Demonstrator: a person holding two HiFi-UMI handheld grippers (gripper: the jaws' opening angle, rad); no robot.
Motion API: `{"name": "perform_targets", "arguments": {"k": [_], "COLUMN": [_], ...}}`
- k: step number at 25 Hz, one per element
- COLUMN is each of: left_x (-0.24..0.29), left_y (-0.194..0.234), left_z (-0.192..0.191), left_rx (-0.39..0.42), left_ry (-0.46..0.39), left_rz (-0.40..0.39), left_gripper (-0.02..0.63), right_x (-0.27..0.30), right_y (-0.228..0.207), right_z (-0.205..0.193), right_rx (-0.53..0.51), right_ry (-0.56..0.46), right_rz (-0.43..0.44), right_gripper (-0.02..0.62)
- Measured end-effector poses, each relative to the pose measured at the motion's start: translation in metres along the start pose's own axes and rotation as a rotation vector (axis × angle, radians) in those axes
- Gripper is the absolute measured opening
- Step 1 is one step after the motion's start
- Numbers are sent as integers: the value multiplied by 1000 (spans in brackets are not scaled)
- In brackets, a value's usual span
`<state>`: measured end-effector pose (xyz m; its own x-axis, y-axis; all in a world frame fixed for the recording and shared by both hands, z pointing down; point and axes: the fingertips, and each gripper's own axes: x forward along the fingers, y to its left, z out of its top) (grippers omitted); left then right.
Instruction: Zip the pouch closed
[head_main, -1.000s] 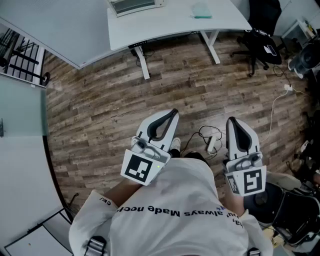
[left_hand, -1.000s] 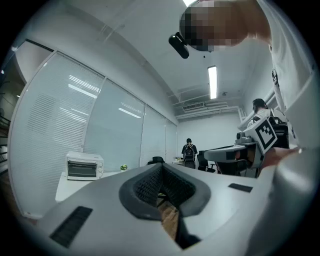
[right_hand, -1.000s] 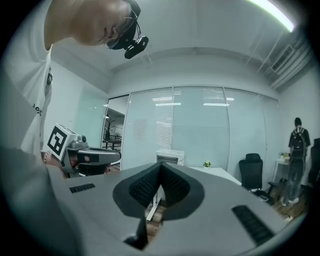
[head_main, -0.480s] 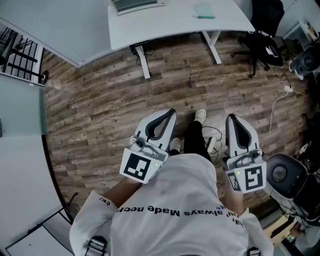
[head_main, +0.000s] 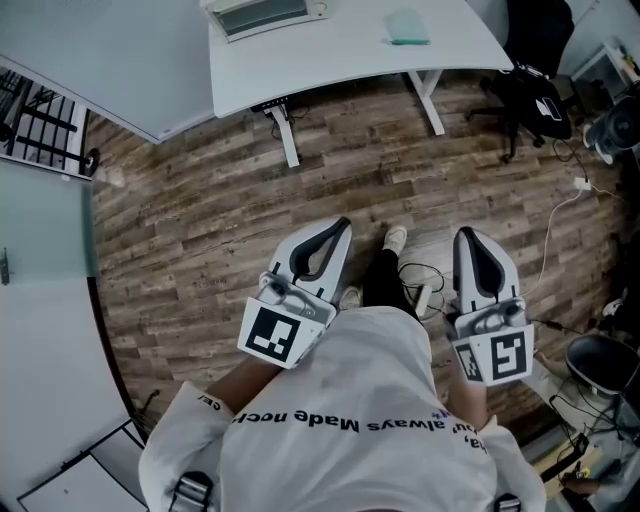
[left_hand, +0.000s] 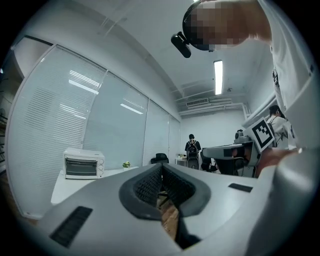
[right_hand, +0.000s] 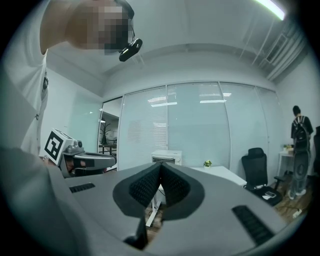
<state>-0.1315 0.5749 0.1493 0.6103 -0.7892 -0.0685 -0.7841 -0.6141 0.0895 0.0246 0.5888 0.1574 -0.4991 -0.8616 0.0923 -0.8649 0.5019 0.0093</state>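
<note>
A small pale teal pouch (head_main: 407, 27) lies flat on the white desk (head_main: 340, 55) at the top of the head view, far ahead of both grippers. My left gripper (head_main: 344, 226) is held close to the person's chest and points toward the desk, shut with nothing in it. My right gripper (head_main: 465, 239) sits beside it at the same height, also shut and empty. In the left gripper view the left gripper's (left_hand: 161, 168) ridged pads meet at the tip. The right gripper view shows the right gripper (right_hand: 160, 167) pressed together the same way. Neither gripper view shows the pouch.
A white toaster oven (head_main: 264, 12) stands on the desk's far left end. Black office chairs (head_main: 534, 70) and cables (head_main: 560, 210) are at the right on the wooden floor (head_main: 200, 220). A glass partition (head_main: 45, 230) runs along the left. A person's shoe (head_main: 394, 240) steps forward between the grippers.
The person has stepped forward, so the desk sits slightly nearer and further left in view. Both grippers keep the same shut pose against the chest.
</note>
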Motion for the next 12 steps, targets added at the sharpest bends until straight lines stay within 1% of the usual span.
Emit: {"name": "perform_targets", "arguments": {"k": [7,12], "left_x": [61,102], "left_y": [5,13], "left_z": [-7,-6], "left_rx": [1,4], "left_ry": [18,21], "left_rz": [-16,-7], "left_gripper": [21,21], "right_x": [28,52], "right_y": [-51,-87], "right_z": [-5,-3], "right_rx": [18,29], "right_ry": [5,9], "right_rz": [1,13], "right_gripper": [8,8]}}
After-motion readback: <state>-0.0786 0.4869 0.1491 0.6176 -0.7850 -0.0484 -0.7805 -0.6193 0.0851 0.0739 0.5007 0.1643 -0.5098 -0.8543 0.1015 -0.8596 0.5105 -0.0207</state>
